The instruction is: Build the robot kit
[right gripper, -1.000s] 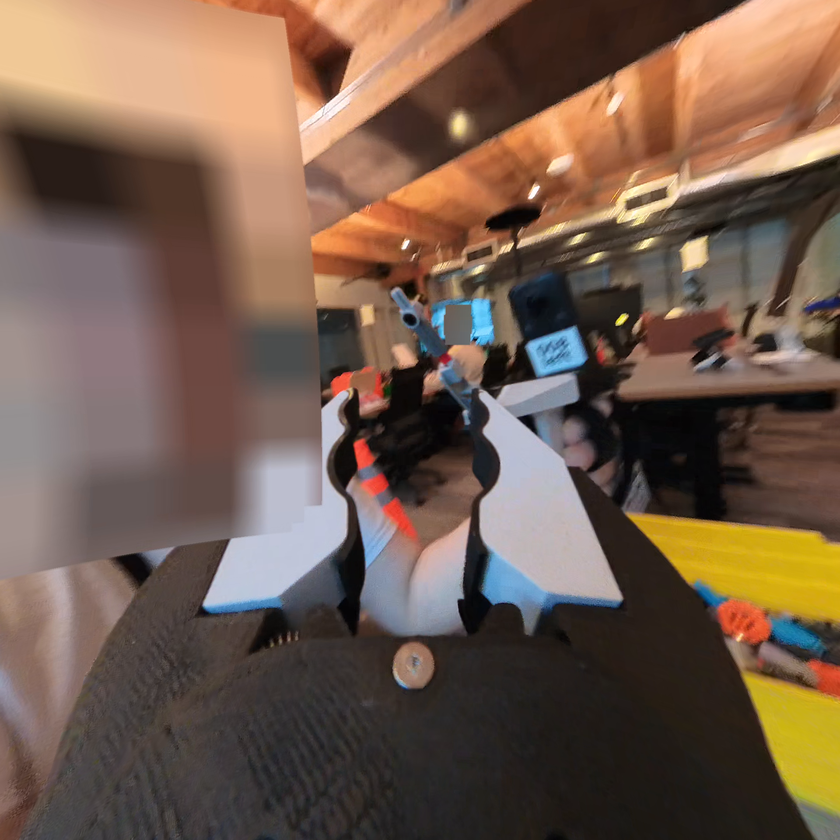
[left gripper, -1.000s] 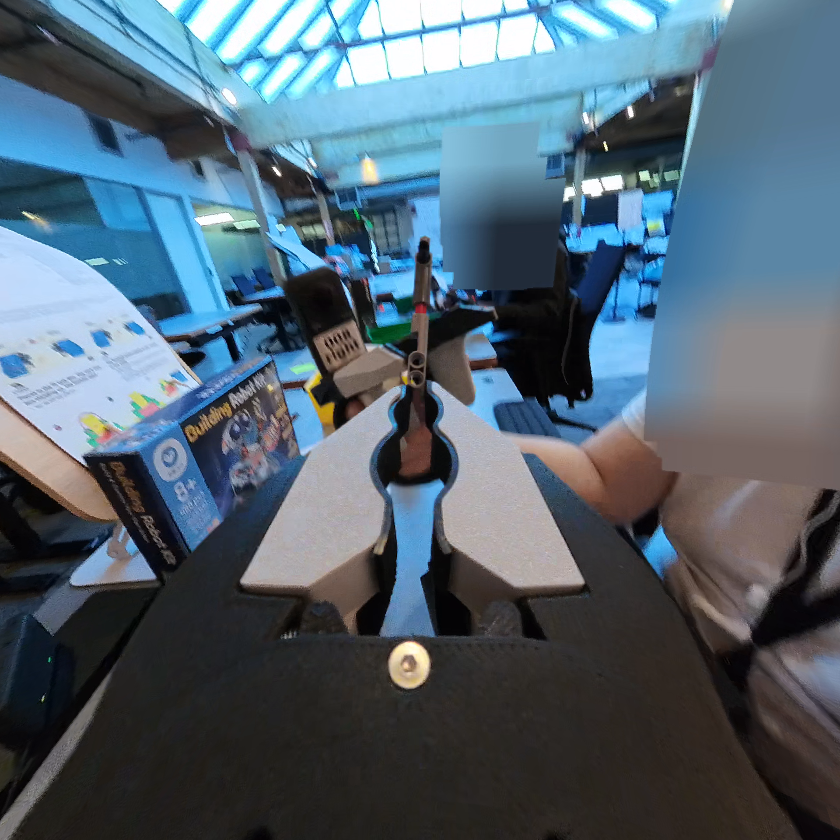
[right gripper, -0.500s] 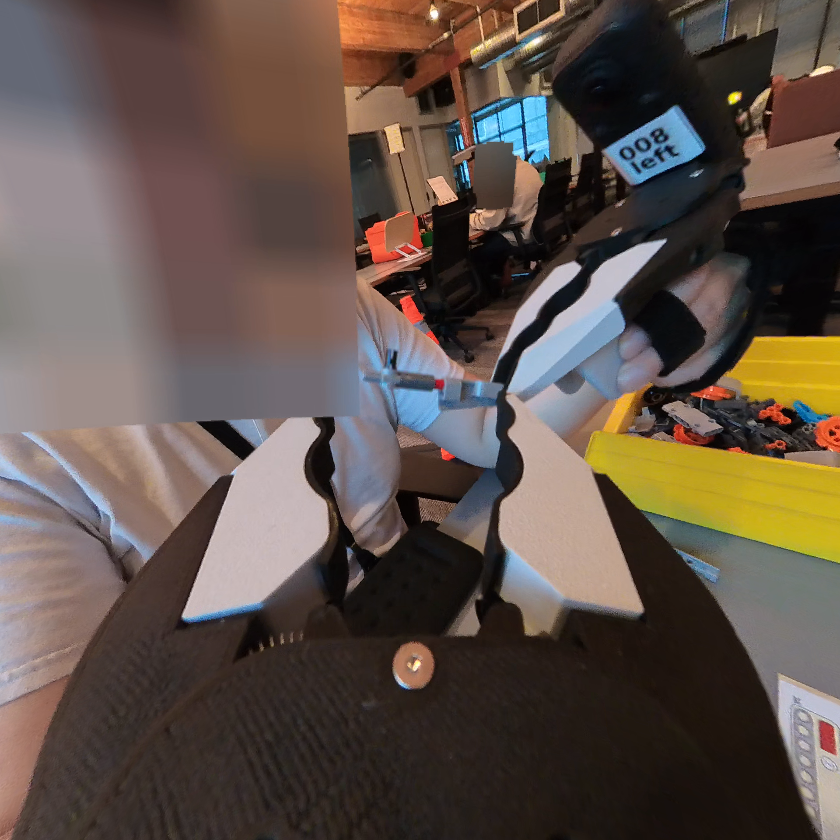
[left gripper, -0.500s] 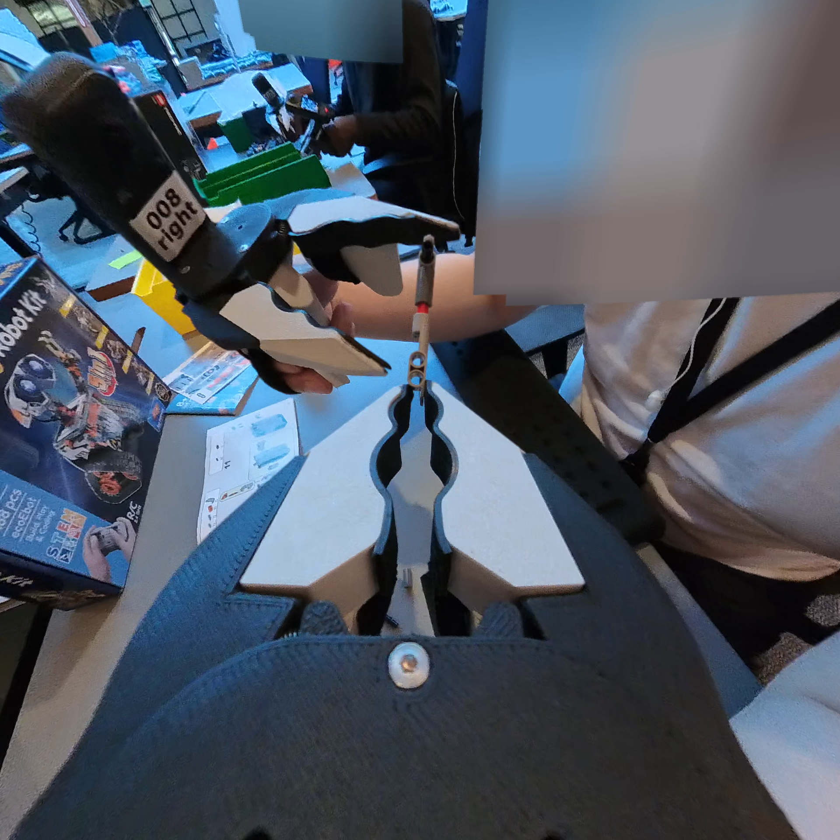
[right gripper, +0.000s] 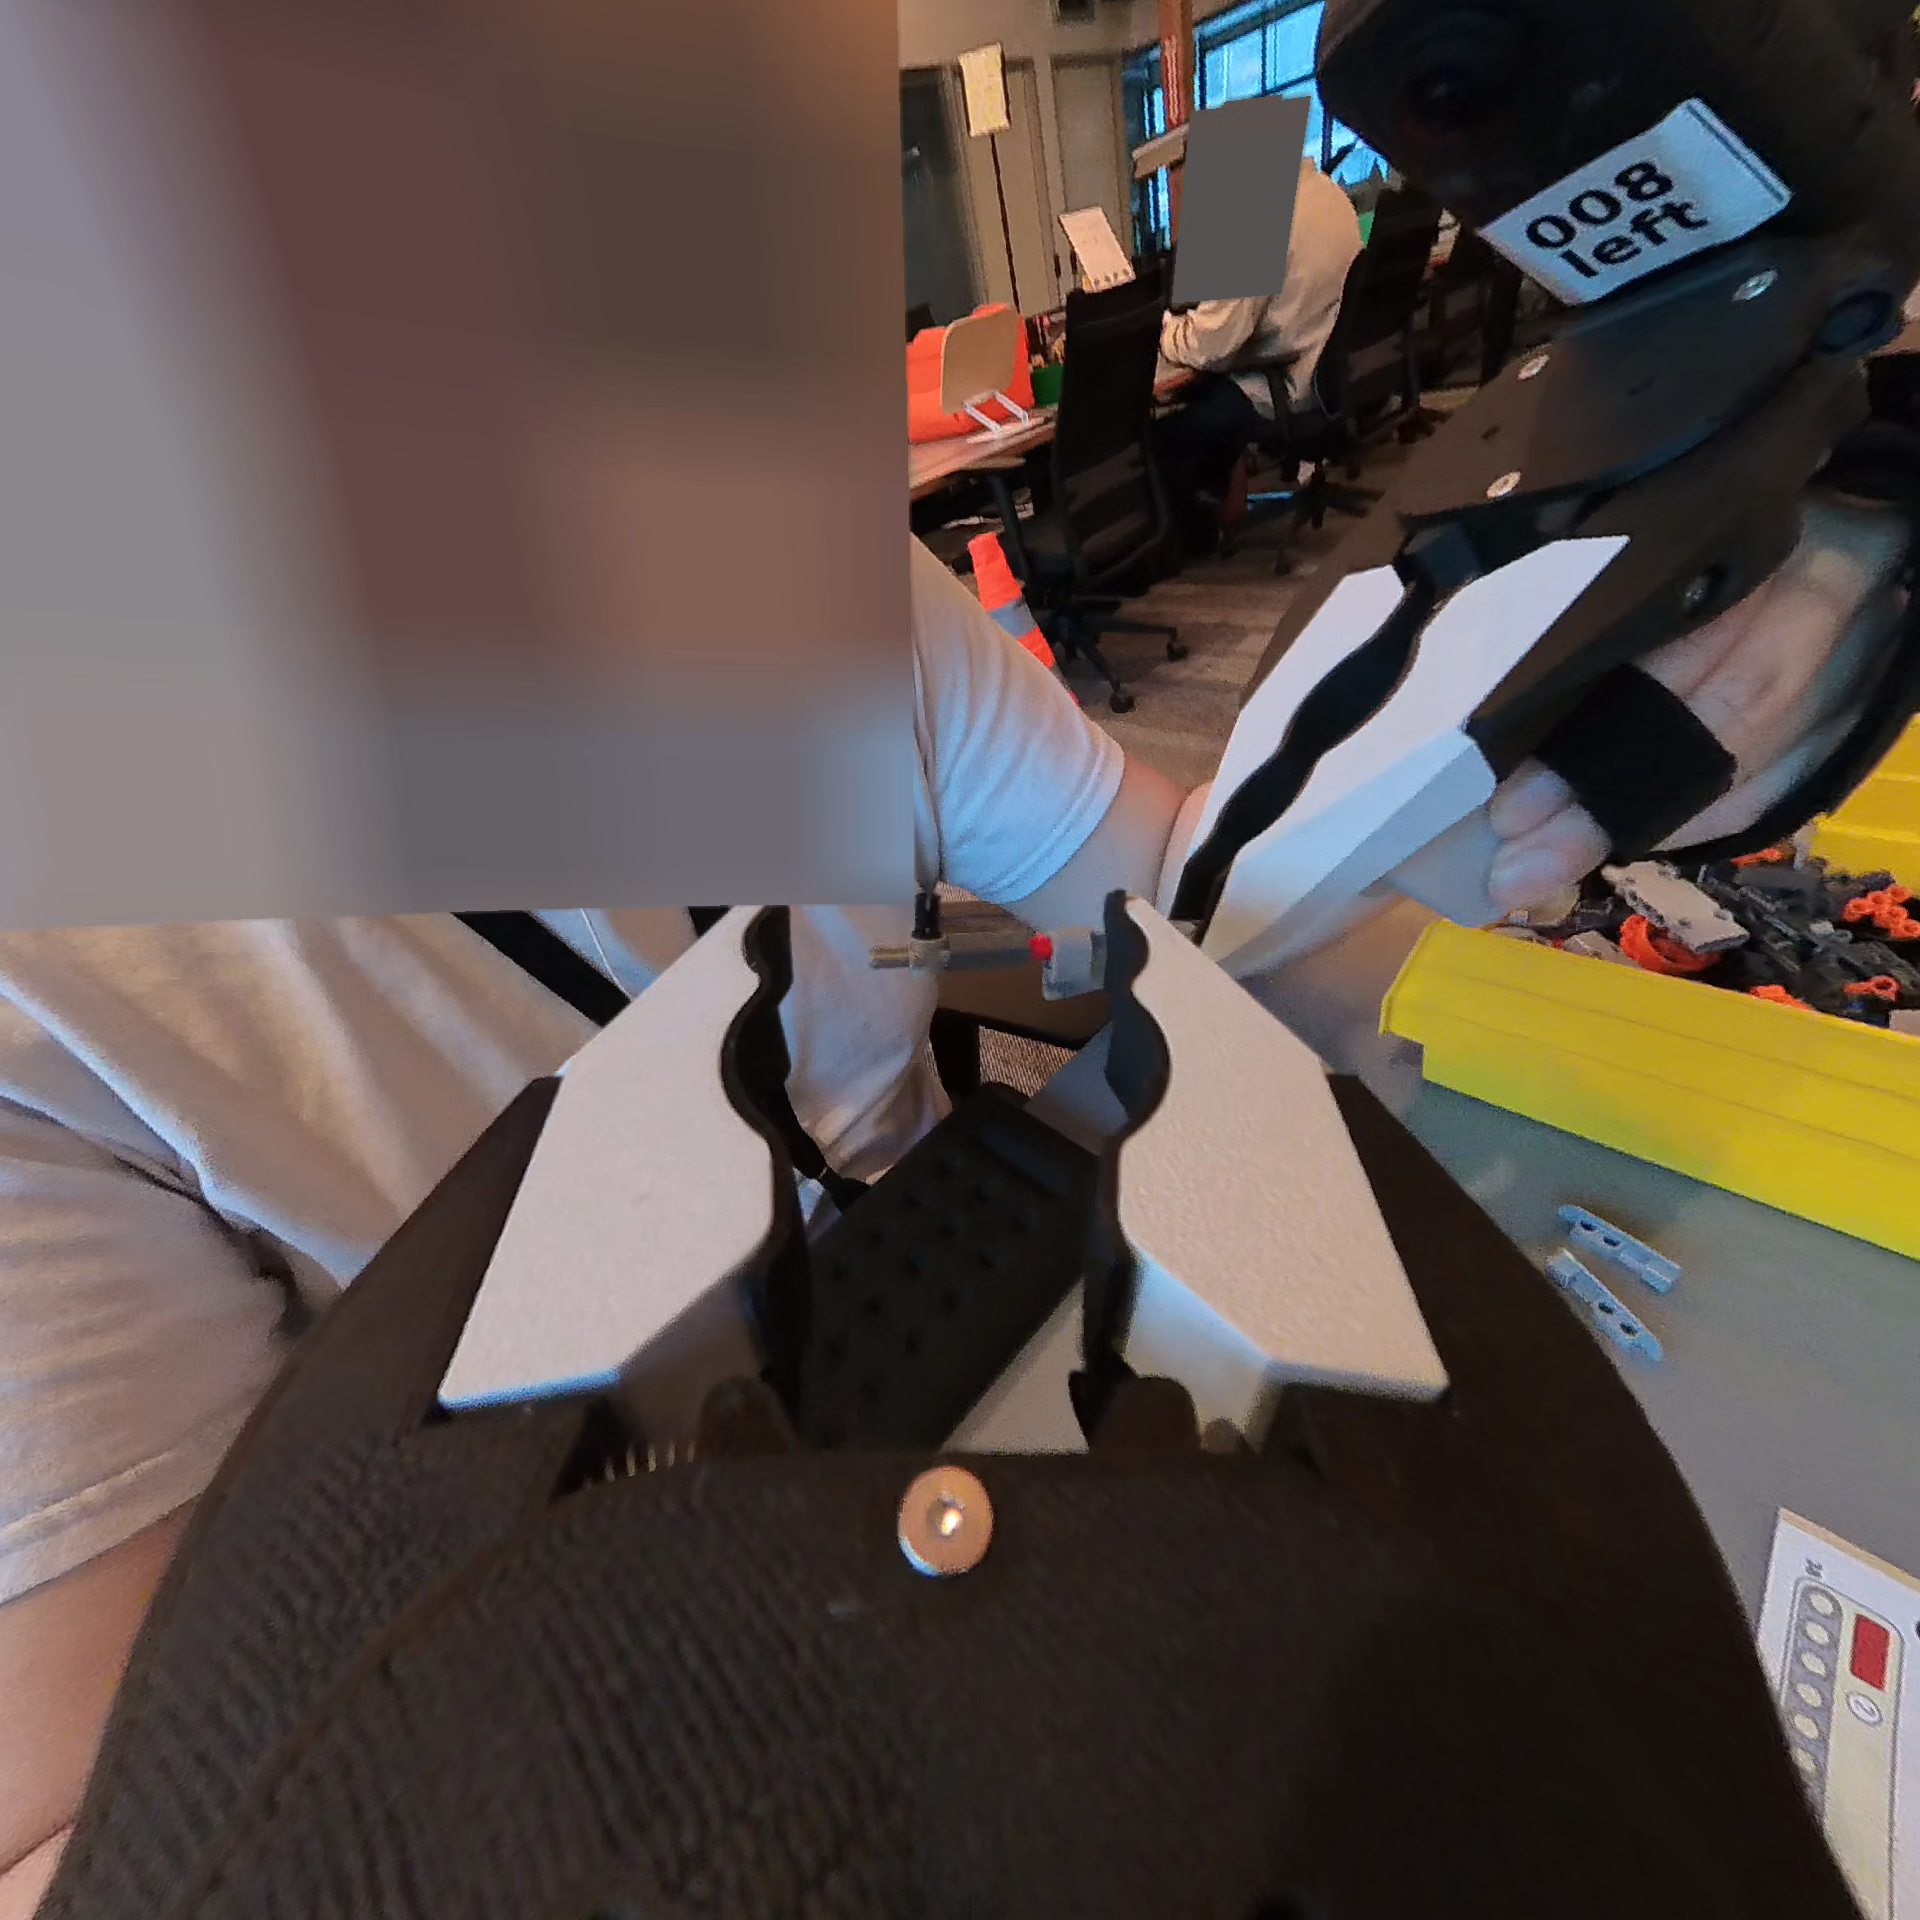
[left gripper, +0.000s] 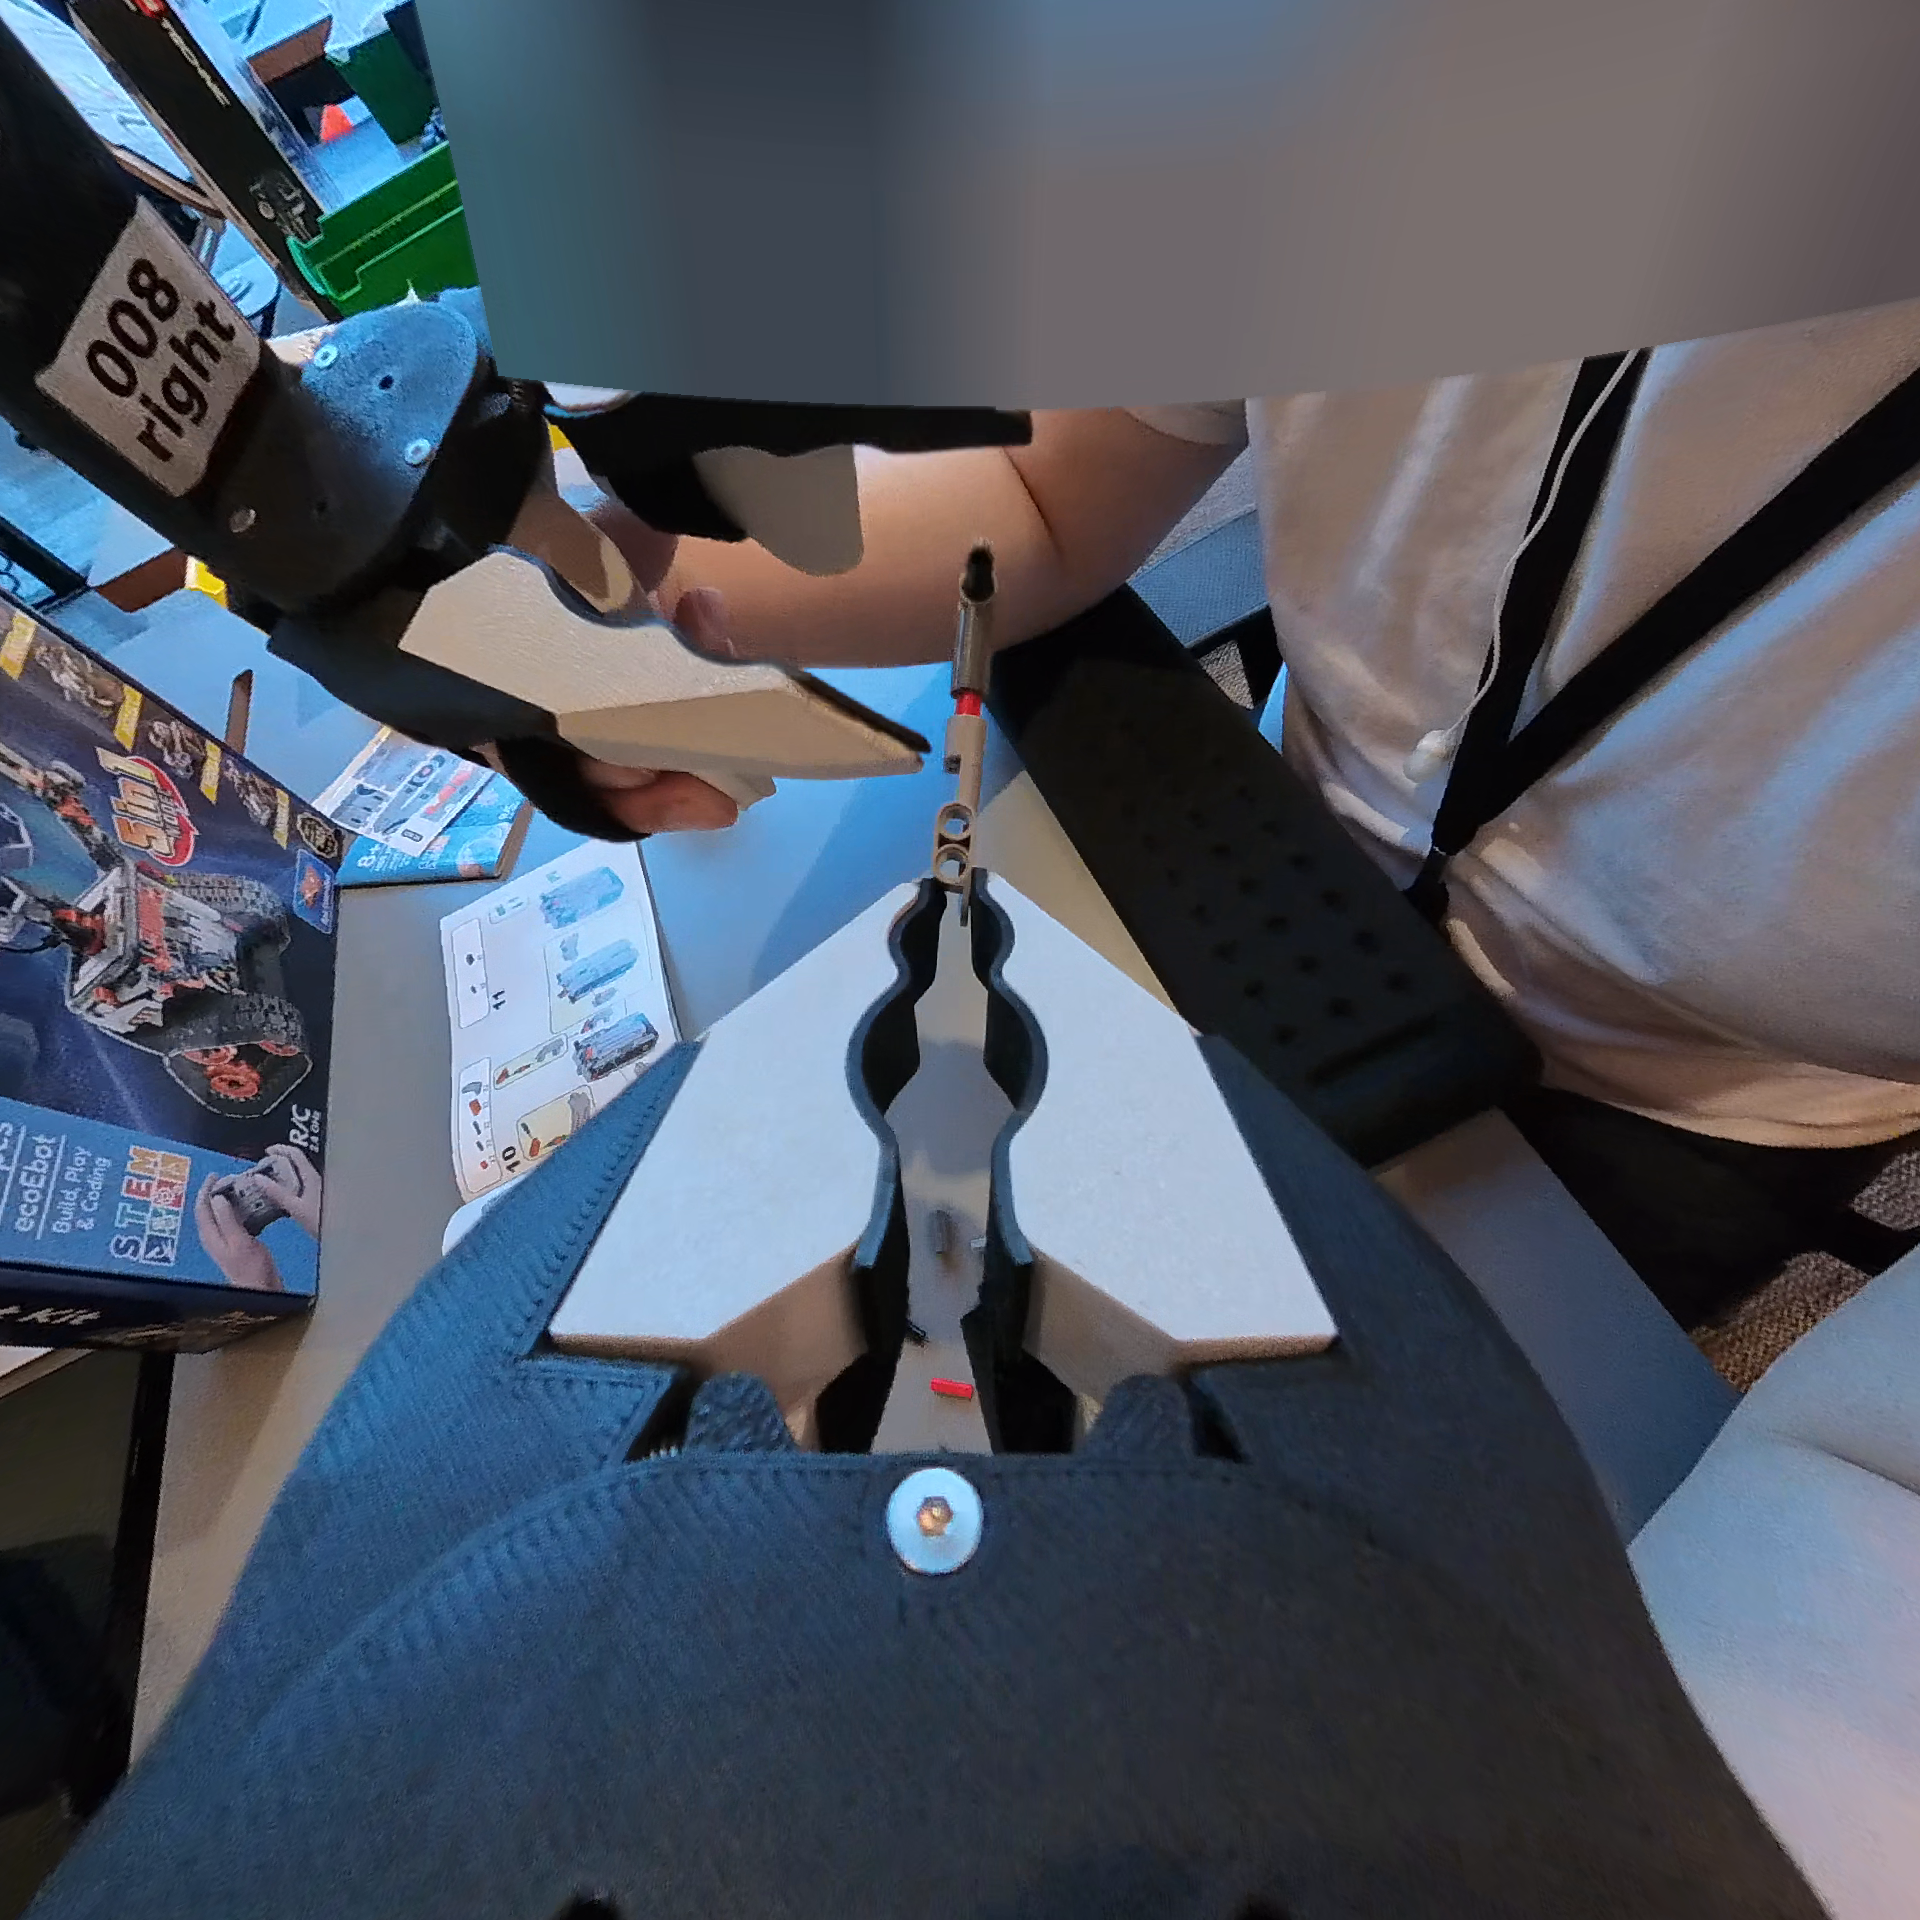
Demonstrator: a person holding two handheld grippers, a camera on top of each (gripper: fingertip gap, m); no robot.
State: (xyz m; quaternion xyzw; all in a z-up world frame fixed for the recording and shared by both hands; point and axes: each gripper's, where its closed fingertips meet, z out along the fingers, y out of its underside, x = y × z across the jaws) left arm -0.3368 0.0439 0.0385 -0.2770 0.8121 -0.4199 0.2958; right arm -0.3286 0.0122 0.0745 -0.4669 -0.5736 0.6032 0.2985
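Above the near edge of the grey worktop (left gripper: 810,873): left gripper (left gripper: 953,902) with jaws closed on the lower end of a slim rod assembly (left gripper: 964,717), pinched at the very tips. Assembly made of a grey perforated connector at the bottom, a pale link, a red collar, a grey sleeve and a black tip; stands roughly in line with the fingers, pointing toward the person's white shirt (left gripper: 1621,790). Seen in the right wrist view as a horizontal piece (right gripper: 982,948) held out from the left gripper (right gripper: 1195,914).

Right gripper (right gripper: 940,940) with jaws open, wide gap between the white fingers (right gripper: 644,1195), nothing held. Right-hand fingertip just beside the connector end of the assembly; contact cannot be told. From the left wrist view, right gripper (left gripper: 935,582) coming in from the left, lower fingertip close to the pale link.

On the worktop, left: blue toy kit box (left gripper: 156,997), instruction sheet (left gripper: 551,1029) and a booklet (left gripper: 426,810) beside it. Right side in the right wrist view: yellow parts bin (right gripper: 1662,1081) with orange, black and grey pieces, two small grey beams (right gripper: 1610,1268) lying near it, a printed card (right gripper: 1839,1683) at the near corner. Black perforated strap (left gripper: 1247,862) across the worktop edge.
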